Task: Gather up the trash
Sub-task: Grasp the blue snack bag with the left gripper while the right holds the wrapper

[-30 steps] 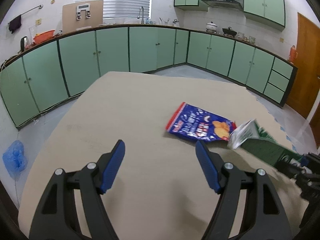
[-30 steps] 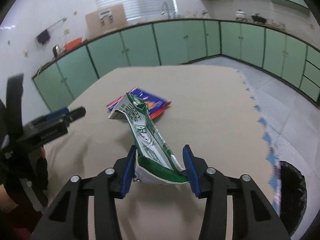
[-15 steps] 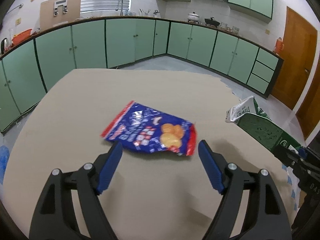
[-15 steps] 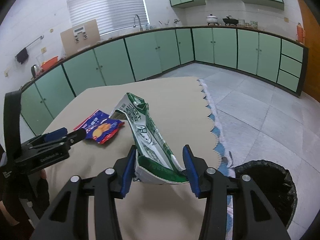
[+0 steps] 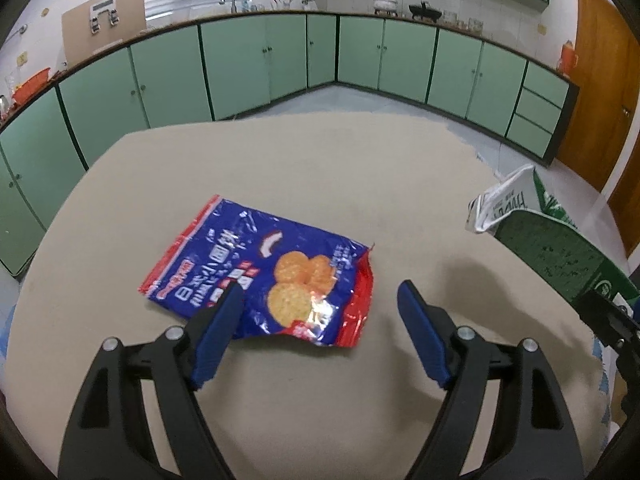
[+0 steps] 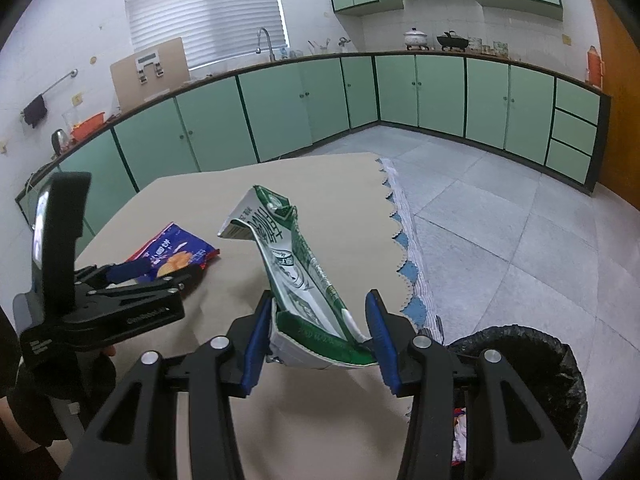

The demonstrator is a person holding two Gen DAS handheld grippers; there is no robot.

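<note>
Left gripper [image 5: 320, 292], jaws closing but apart, hangs over the blue cracker bag [image 5: 264, 272] lying flat on the beige table [image 5: 320, 168]. Right gripper [image 6: 318, 300] pinches a flattened green milk carton [image 6: 296, 264] beside the black-lined bin [image 6: 560, 380].

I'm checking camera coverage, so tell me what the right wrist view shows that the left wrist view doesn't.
Only the right wrist view shows the black-lined trash bin on the floor beside the table, the window blinds, and the right gripper shut on the base of the green milk carton.

Only the left wrist view shows the wooden door and the left gripper, its jaws closing over the near edge of the blue snack bag, not yet pressing it.

Both show the carton, the bag, the beige table and green cabinets.
</note>
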